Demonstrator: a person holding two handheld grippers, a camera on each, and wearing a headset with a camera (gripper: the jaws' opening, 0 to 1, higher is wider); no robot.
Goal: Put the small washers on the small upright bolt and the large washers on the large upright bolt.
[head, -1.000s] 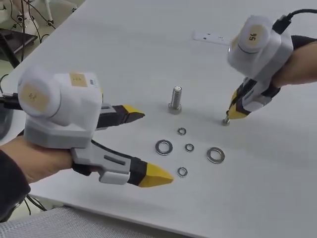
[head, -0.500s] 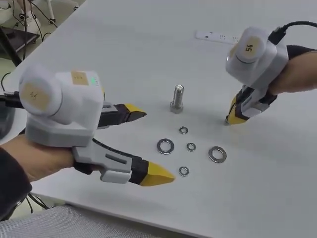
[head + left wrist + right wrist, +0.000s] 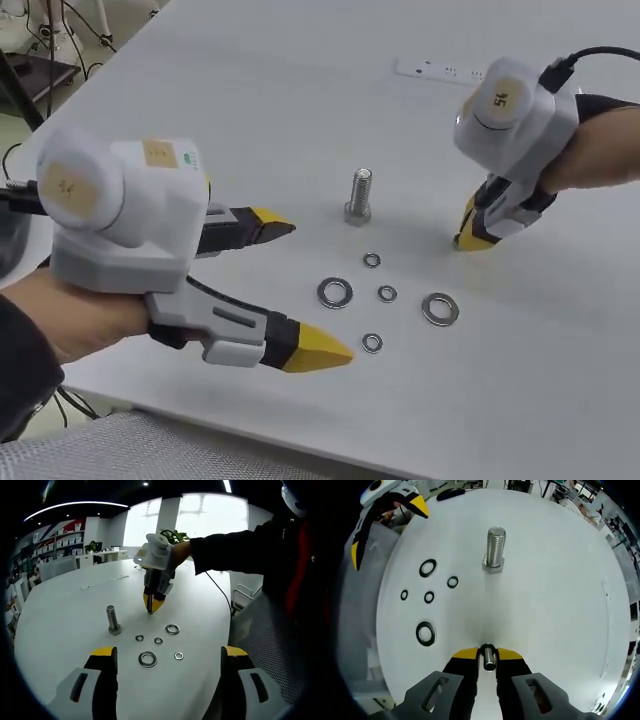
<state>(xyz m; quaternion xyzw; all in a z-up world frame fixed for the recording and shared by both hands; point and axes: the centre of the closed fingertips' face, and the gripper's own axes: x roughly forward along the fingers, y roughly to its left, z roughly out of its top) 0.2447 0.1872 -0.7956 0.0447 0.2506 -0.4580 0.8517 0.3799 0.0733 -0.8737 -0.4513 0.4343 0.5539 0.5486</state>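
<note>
the small bolt (image 3: 489,659) is sitting between the yellow tips of the right gripper (image 3: 468,238). in the right gripper view the jaws are pressing against it from both sides with no gap showing. in the head view those tips are pointing down at the white table (image 3: 250,110) and are covering the bolt.

the large bolt (image 3: 359,196) is standing upright on its head, apart from the small one and on the left gripper's side of it. nothing is sitting on its thread.

all five washers are lying flat on the table in a loose cluster on the near side of the large bolt. the two large washers (image 3: 335,293) are lying at the outer sides of the cluster. the three small washers (image 3: 387,293) are lying between and around them, none touching another.

the left gripper (image 3: 312,289) is hovering over the near part of the table with its jaws spread wide and nothing between them, pointing towards the cluster. a white strip (image 3: 440,72) is lying on the far side of the table.
</note>
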